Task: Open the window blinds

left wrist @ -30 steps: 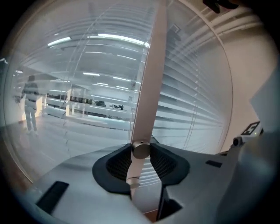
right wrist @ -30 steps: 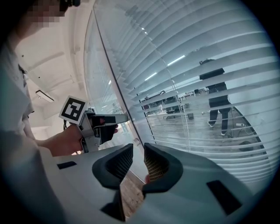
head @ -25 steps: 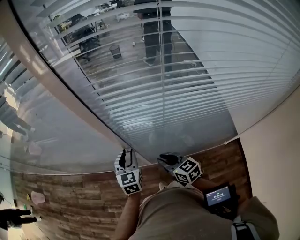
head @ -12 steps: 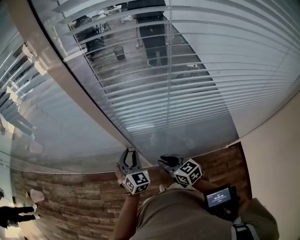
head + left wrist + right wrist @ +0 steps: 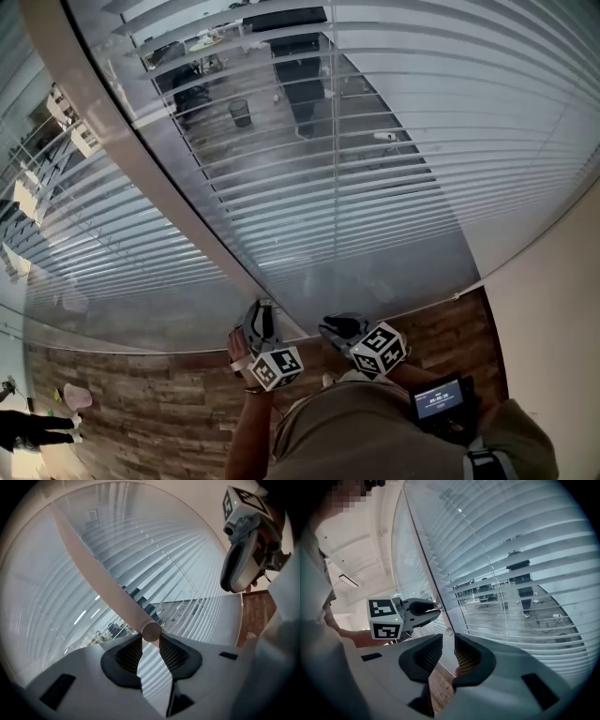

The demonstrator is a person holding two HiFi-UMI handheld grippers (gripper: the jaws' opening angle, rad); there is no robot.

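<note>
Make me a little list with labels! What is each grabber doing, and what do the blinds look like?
left gripper: clamped on the bottom end of the tilt wand; its jaws have just been closing on it
right gripper: empty, jaws a little apart, held beside the left gripper
blind slats: tilted partly open, a room shows between them
task: under way, with the tilt wand in the grip

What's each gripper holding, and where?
Left gripper, jaws just closing further, pinches the blind wand at its bottom end. Right gripper holds nothing.
</note>
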